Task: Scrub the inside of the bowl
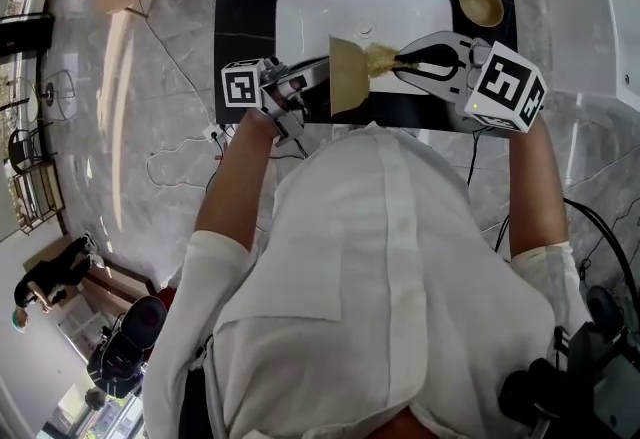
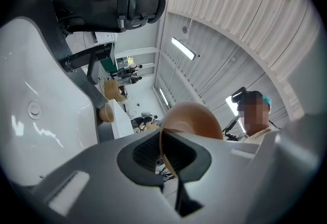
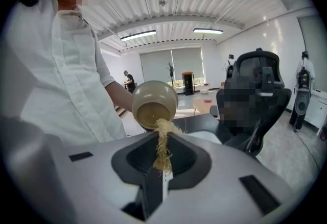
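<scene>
Head view, items largest first: black counter (image 1: 240,27), set with a white sink (image 1: 310,17); a person in a white shirt stands over it with a gripper in each hand.

Item, bowl (image 1: 348,77): tan, smooth and round-bottomed; held tipped on its side in the air above the sink basin, mouth turned toward the person's right; the inside is a duller tan than the outside, and whether it carries any soil is too small to tell.

Item, left gripper (image 1: 318,77): jaws closed down on the bowl's thin rim, one to each side of the wall, as the left gripper view shows plainly; it bears the bowl alone.

Item, right gripper (image 1: 405,62): jaws pinched together on the tail of a scrubber (image 1: 382,57).

Item, scrubber: a straw-coloured fibrous tuft; its free end reaches into the bowl's mouth and appears to touch the inner wall near the lower edge.

Item, second bowl (image 1: 481,4): upright on the counter to the right of the sink, well apart.

Step in hand, by judgement: scrubbing the interior, with only a small patch in contact; the next move calls for sweeping the tuft round the inner wall and down to the base, while the rim grip holds steady against the push.
</scene>
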Demonstrator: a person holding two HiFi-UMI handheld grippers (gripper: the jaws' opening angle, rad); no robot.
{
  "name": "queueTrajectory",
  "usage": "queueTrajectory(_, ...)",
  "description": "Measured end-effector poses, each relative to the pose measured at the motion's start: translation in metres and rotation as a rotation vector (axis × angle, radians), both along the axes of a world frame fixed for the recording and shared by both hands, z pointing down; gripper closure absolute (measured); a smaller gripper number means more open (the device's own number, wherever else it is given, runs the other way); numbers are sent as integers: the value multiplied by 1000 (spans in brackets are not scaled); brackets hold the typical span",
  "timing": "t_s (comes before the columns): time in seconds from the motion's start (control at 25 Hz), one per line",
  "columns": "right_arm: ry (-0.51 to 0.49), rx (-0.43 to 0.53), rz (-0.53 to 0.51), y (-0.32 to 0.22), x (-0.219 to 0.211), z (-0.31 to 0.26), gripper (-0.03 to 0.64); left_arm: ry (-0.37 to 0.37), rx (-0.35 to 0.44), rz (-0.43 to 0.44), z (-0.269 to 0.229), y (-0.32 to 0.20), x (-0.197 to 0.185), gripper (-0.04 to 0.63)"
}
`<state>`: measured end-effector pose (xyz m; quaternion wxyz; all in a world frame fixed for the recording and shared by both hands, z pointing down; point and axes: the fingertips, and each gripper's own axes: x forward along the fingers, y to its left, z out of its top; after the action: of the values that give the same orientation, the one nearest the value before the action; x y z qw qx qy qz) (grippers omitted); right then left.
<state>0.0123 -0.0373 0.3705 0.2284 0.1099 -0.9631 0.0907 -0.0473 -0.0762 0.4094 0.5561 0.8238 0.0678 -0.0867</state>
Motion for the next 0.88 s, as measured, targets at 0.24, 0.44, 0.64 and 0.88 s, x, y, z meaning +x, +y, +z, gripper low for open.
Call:
queueTrajectory(0.24,-53,17,33,4,0,-25,572,-37,-11,4,10,-1,-7,583)
queueTrajectory(0.44,-84,2,47,13,-2,-31,574,-13,-31,-9,11,-3,-12,583)
queueTrajectory(0.64,-40,-31,120,8,7,-1,577,45,-51,4,3,-2,-10,583)
queueTrajectory(0.88,-22,-19,124,8,-5,0,579,51,-61,17,3,0,-10,583)
